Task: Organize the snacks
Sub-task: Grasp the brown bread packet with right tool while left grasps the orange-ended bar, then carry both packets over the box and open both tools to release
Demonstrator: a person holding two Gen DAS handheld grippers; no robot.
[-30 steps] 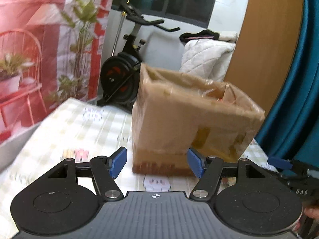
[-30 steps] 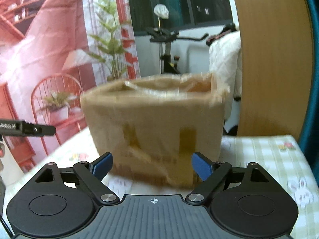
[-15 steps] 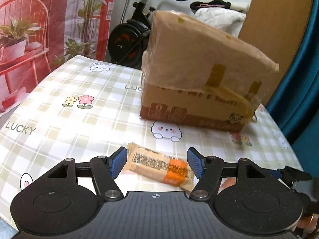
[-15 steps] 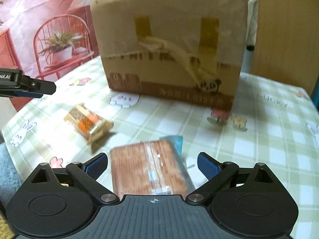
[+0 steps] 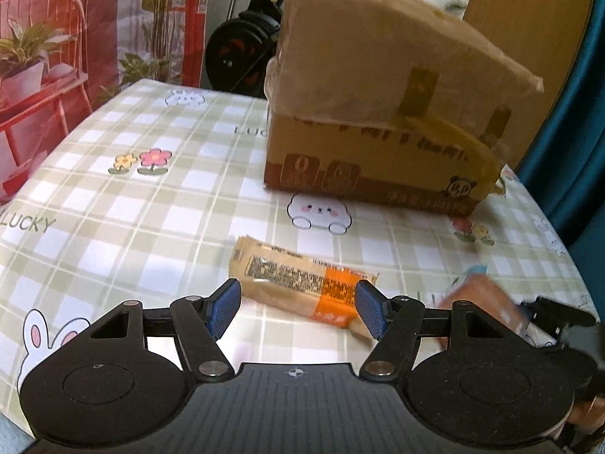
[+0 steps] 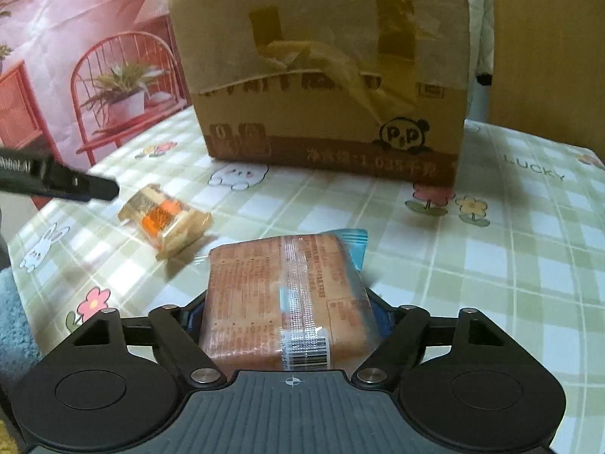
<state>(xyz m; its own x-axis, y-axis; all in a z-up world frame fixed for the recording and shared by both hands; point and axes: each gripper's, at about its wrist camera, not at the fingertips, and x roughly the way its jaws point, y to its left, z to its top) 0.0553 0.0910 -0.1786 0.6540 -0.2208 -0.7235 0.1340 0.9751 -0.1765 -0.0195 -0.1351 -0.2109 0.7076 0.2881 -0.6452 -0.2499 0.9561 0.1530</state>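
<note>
A table (image 5: 113, 204) under a green-and-white checked cloth carries everything; the cloth is printed with rabbits, flowers and the word "LUCKY", which reads near the left edge in the left wrist view and near the far right corner in the right wrist view. Toward the far edge stands a cardboard box (image 6: 325, 75), patched with yellowish tape. Only the right wrist view shows its front square on, with a panda badge marked "PP" and a line of printed characters too blurred to read; the left wrist view shows its side wall as well.

The orange-brown snack pack (image 6: 287, 302) lies near the near edge, between the fingers of the right gripper (image 6: 289, 321), whose jaws are closing; its barcode label is plain in that view, while the left wrist view shows only a blurred corner of it.

The smaller tan-and-orange snack bar (image 5: 298, 280) lies left of it, fine print unreadable. The left gripper (image 5: 297, 308) has its jaws apart around the bar's near side, not pressing.
</note>
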